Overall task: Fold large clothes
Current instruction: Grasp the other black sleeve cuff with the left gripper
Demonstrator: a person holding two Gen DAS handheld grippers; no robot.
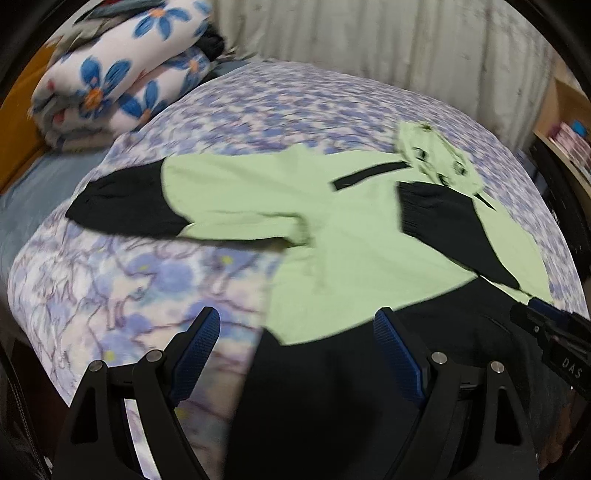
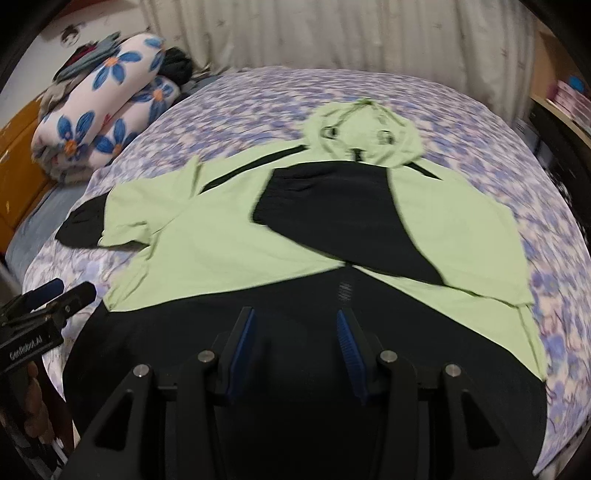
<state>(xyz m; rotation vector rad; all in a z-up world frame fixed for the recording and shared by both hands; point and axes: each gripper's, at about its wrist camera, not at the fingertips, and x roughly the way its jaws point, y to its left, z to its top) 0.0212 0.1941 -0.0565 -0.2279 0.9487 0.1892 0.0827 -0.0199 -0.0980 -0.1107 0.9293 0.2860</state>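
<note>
A green and black hoodie [image 2: 236, 240] lay spread flat on the bed [image 2: 258, 96], hood [image 2: 364, 129] at the far end and its black hem nearest the cameras. The right sleeve [image 2: 332, 221], black at the cuff, was folded across the chest. The left sleeve [image 1: 155, 199] stretched out sideways over the flowered bedspread, its black cuff near the bed's edge.

The left hand-held gripper [image 1: 295, 354] hovered over the hem's left corner with its jaws spread wide and nothing between them. The right hand-held gripper [image 2: 295, 350] hung over the middle of the black hem, jaws parted less widely, also holding nothing; whether its fingertips touched the cloth could not be told. In the left view the right gripper's tip showed at the hoodie's right edge.

A rolled quilt [image 2: 107, 107] with blue flowers sat at the bed's far left corner, loose clothes on top. A pale curtain [image 2: 332, 33] hung behind the bed.
</note>
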